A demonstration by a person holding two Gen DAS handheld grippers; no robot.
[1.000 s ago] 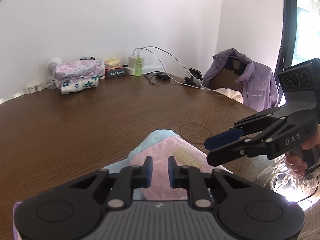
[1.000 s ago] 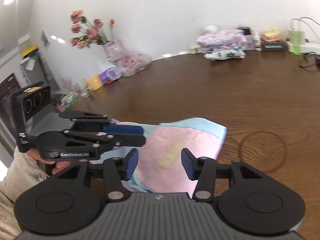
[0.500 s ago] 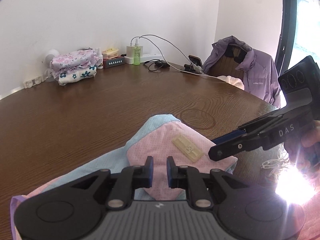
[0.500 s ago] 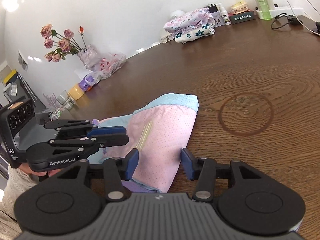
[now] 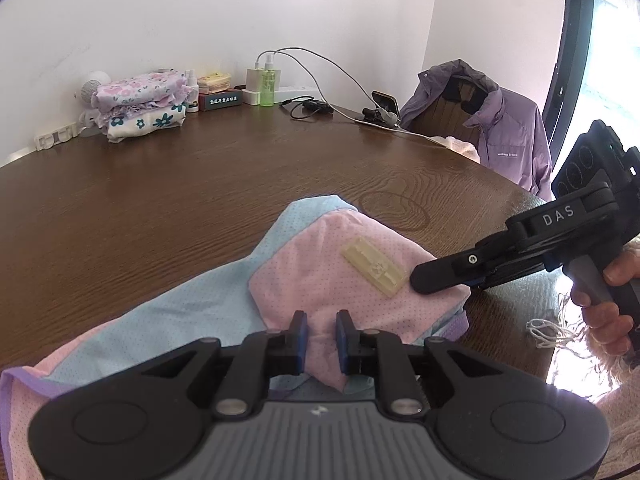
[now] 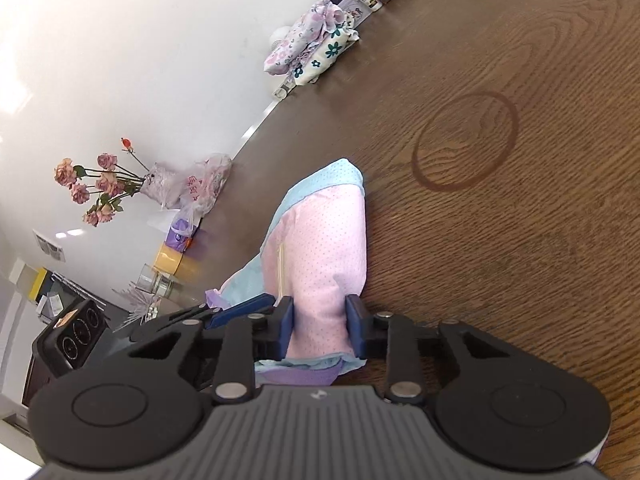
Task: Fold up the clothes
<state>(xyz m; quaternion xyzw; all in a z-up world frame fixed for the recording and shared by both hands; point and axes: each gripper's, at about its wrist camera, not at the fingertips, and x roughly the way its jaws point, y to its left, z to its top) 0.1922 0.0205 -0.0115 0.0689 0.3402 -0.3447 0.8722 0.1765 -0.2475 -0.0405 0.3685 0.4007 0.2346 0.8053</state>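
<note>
The pink and light-blue garment lay folded on the dark wooden table, low and centre in the left wrist view, its lilac-trimmed edge running off the lower left corner and a cream label on the top pink layer. The left gripper was clenched on a fold of pink cloth at the garment's near edge. The right gripper, its frame steeply tilted, had just been closing its jaws; the pink fold stood between them and the blue pads pressed it on both sides, so it was grasping the garment at the corner nearest the table's right edge. In the left wrist view that gripper reached in from the right, held by a hand. Beyond the garment the table lay bare up to a dark ring mark. Folded floral clothes sat at the far wall, upper left, well apart, and a purple jacket hung over a chair, upper right.
</note>
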